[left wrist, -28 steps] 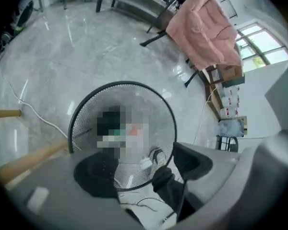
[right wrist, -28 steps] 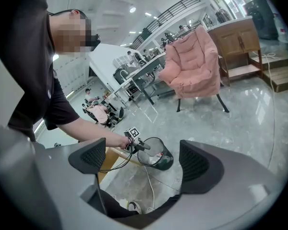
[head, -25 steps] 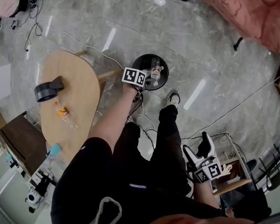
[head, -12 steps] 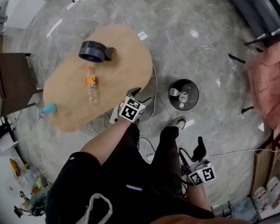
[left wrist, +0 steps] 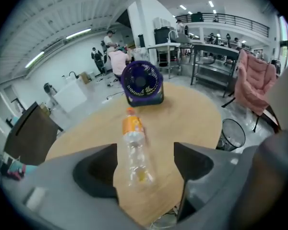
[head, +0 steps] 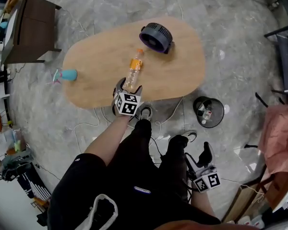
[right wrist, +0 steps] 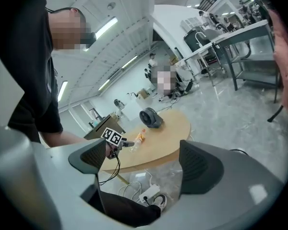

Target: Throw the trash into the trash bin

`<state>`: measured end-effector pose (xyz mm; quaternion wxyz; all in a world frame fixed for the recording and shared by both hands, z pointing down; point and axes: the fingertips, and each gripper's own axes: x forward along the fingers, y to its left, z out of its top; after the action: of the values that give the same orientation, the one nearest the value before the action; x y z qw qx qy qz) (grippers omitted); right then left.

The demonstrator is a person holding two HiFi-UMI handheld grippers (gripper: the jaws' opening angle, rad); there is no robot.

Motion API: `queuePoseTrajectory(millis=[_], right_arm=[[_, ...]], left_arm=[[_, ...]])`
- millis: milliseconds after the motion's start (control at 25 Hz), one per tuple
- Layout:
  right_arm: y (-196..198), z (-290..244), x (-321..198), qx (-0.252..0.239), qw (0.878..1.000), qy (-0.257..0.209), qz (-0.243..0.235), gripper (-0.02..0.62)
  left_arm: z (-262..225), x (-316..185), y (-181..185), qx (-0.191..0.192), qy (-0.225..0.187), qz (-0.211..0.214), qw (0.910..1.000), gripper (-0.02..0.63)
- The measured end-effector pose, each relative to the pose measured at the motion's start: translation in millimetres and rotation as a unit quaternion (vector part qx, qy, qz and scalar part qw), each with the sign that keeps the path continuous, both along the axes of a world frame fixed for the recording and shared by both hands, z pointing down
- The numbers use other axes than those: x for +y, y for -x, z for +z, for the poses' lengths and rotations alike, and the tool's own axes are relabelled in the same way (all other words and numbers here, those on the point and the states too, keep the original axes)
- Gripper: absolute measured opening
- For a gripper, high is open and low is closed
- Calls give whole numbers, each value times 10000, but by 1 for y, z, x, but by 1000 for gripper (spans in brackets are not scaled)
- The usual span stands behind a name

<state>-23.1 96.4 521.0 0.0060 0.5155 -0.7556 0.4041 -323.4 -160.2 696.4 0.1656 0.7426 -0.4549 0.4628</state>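
A clear plastic bottle with an orange label and cap lies on the oval wooden table. My left gripper is open at the table's near edge. In the left gripper view the bottle has its base end between the two jaws of the left gripper, with a gap on each side. The black trash bin stands on the floor right of the table and holds some trash. My right gripper hangs open and empty beside the person's leg, low on the right.
A dark round fan sits at the table's far side, just beyond the bottle's cap. A small blue object lies at the table's left end. Cables and a power strip run on the floor under the table. A dark cabinet stands far left.
My left gripper has moved from above the trash bin over to the table and now has its jaws around the bottle's base. The head view swung toward the table. The right gripper stayed low.
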Motion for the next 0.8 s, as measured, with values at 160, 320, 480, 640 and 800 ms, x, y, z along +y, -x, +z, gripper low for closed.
queuePoseTrajectory(millis=[160, 320, 480, 640, 800], right_arm=[[25, -1, -10, -8, 9996, 38, -297, 508], [37, 2, -15, 52, 9987, 85, -508, 508], [46, -2, -16, 112, 9980, 104, -620, 508], [45, -7, -15, 153, 9979, 106, -621, 506], [42, -4, -17, 167, 9982, 114, -567, 505]], left_arm=[[29, -10, 33, 165, 418, -521, 9976, 379], [63, -20, 25, 143, 795, -503, 9955, 379], [86, -21, 21, -146, 1091, -344, 9933, 379], [95, -11, 25, -185, 1344, -495, 9895, 354], [97, -9, 24, 31, 1513, -689, 9861, 342]])
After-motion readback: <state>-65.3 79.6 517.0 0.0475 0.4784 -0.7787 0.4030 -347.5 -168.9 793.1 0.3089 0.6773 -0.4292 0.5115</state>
